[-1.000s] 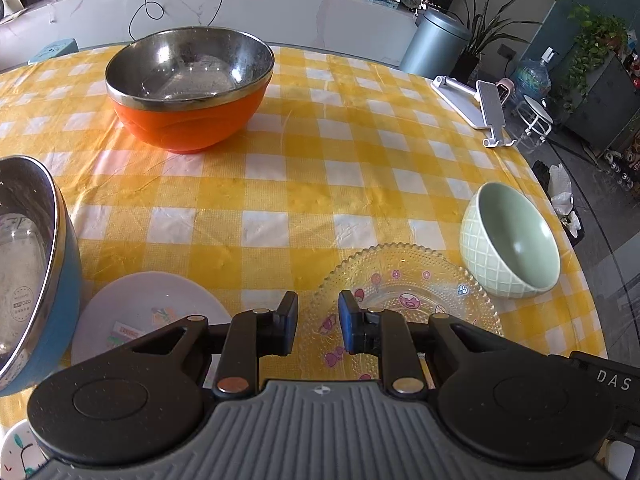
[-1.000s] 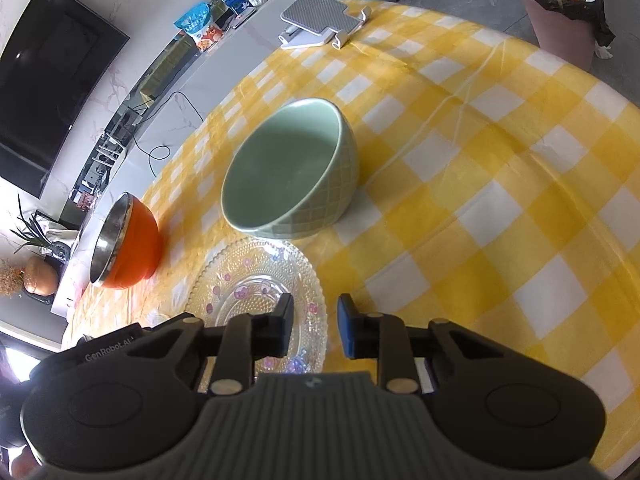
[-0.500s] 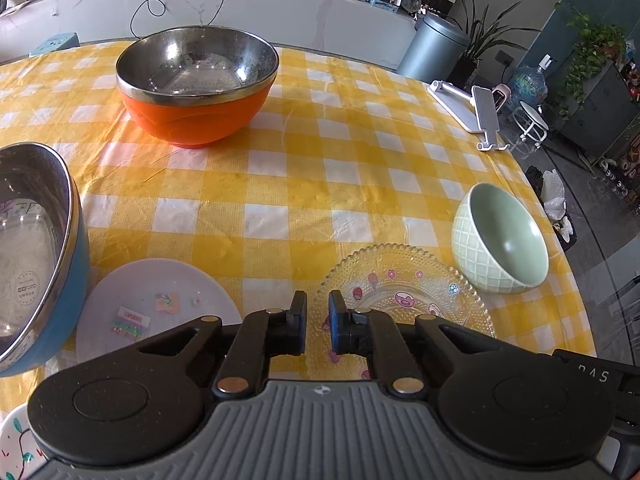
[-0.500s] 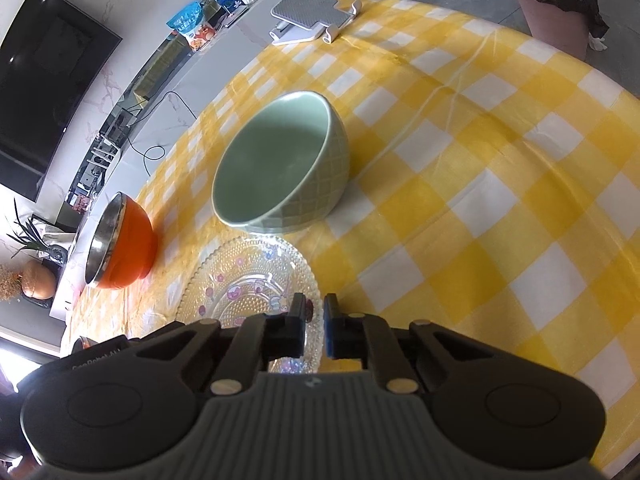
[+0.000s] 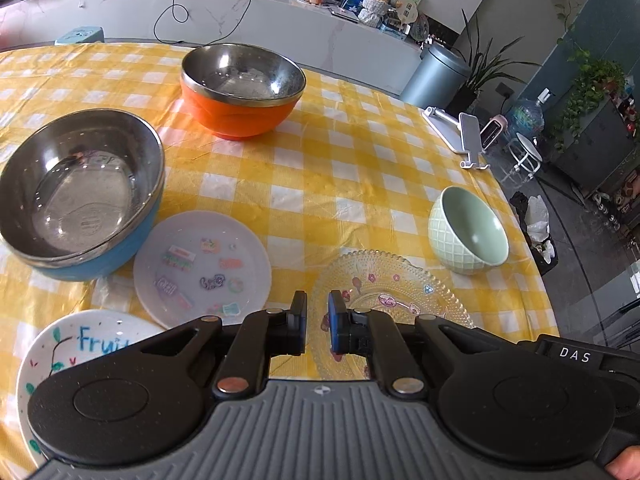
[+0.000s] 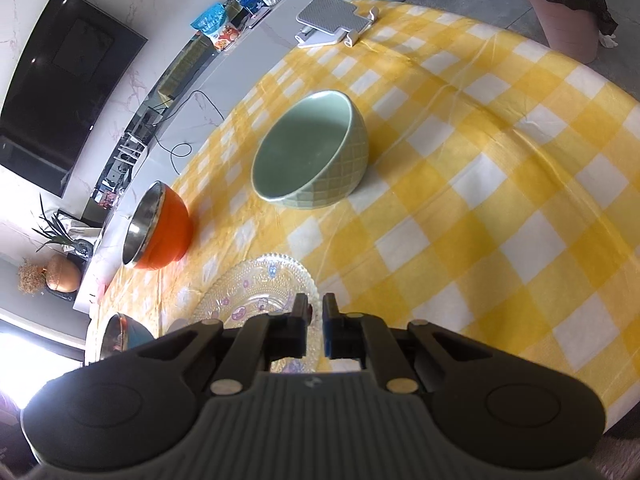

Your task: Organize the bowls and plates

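Note:
On the yellow checked tablecloth stand an orange steel-lined bowl point(image 5: 241, 88), a blue steel-lined bowl point(image 5: 82, 192), a pale green bowl point(image 5: 468, 230), a white sticker plate point(image 5: 202, 264), a white "Fruit" plate point(image 5: 76, 344) and a clear glass plate point(image 5: 394, 300). My left gripper point(image 5: 317, 326) hangs above the near edge of the glass plate, its jaws a narrow gap apart and empty. My right gripper point(image 6: 315, 328) is nearly closed and empty over the glass plate point(image 6: 256, 292), with the green bowl point(image 6: 310, 156) ahead and the orange bowl point(image 6: 158, 226) to the left.
A white phone stand point(image 5: 460, 132) sits at the table's far right edge and shows in the right wrist view point(image 6: 332, 20). Beyond the table are a grey bin point(image 5: 434, 76), a white counter point(image 5: 200, 12) and a pink bin point(image 6: 568, 16).
Both grippers have narrowed from open to nearly closed. The left gripper has risen and pulled back, bringing the blue bowl and two white plates into view. The right has backed off slightly.

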Tool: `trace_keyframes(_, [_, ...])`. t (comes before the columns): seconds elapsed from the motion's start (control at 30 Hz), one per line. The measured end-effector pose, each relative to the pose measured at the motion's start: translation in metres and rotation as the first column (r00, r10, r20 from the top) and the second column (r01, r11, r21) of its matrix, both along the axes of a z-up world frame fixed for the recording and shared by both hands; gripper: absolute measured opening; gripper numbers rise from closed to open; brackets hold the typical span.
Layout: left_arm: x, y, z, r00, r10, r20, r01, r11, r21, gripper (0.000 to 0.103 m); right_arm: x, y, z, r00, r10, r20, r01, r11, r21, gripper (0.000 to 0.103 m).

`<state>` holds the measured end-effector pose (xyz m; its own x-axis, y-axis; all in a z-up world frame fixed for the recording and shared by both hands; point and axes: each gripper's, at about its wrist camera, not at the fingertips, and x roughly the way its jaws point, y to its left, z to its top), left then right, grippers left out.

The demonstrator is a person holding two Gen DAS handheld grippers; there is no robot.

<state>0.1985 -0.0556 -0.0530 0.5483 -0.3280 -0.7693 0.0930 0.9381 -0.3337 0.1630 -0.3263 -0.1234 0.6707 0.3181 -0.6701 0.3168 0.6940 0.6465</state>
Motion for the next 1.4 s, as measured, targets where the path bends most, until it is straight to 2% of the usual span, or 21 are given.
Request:
trace_keyframes(0.17, [-0.027, 0.019, 0.012, 0.999, 0.028, 0.031, -0.028, 1.0, 0.009, 0.011, -0.024, 0.02, 0.003, 0.999, 0.034, 0.029, -0.034, 0.999, 0.019, 0.005])
trace_keyframes(0.4, [-0.062, 0.059, 0.018, 0.997, 0.065, 0.035, -0.064, 0.998, -0.011, 0.011, -0.049, 0.05, 0.006, 0.994, 0.091, 0.067, -0.094, 0.995, 0.037, 0.005])
trace_keyframes(0.73, [-0.095, 0.126, 0.009, 0.981, 0.194, 0.013, -0.193, 0.979, -0.062, 0.011, -0.056, 0.112, 0.016, 0.966, 0.225, 0.126, -0.224, 0.974, -0.02, 0.005])
trace_keyframes(0.9, [-0.098, 0.151, -0.001, 0.969, 0.247, 0.006, -0.246, 0.966, -0.078, 0.011, -0.048, 0.143, 0.018, 0.946, 0.294, 0.139, -0.284, 0.955, -0.087, 0.005])
trace_keyframes(1.13, [-0.098, 0.171, -0.013, 0.96, 0.28, 0.009, -0.279, 0.959, -0.059, 0.011, -0.036, 0.176, 0.015, 0.914, 0.37, 0.165, -0.341, 0.923, -0.18, 0.005])
trace_keyframes(1.4, [-0.095, 0.173, -0.025, 0.962, 0.274, 0.009, -0.272, 0.96, -0.063, 0.011, -0.027, 0.188, 0.004, 0.91, 0.394, 0.131, -0.352, 0.899, -0.262, 0.005])
